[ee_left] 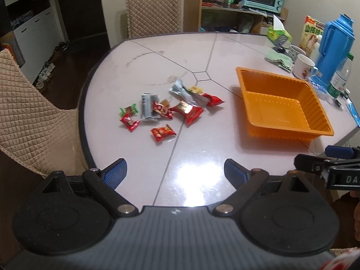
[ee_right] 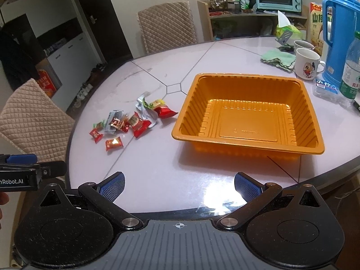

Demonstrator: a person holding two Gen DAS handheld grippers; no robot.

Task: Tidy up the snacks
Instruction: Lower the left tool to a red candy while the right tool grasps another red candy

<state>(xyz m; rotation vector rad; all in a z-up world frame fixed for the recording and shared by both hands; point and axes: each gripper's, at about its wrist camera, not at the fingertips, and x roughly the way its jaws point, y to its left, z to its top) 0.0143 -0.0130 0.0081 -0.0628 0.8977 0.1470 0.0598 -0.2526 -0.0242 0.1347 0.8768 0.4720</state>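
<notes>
Nothing is sorted yet, by the look of it. The orange tray sits empty on the table, ahead of the right tongs and a little to their right; its ribbed floor shows bare from wall to wall. All the snacks lie loose in one small scatter on the table — ahead of the left tongs, slightly to their left, and well apart from both pairs of tongs. From the right tongs the scatter lies forward and to the left, just beside the tray's left wall but not touching it.

The scatter is mostly small red packets, with a green-ended one at the far left, a grey-and-black packet, a crumpled silver wrapper and a yellow piece toward the far side. Several overlap in the middle; one red packet lies alone, nearest the left tongs, and would likely be the easiest first pick.

Both pairs of tongs are released — blue pads spread wide, nothing between them — and hang over the near edge of the table. So the whole job is left: every packet has to go into the tray.
</notes>
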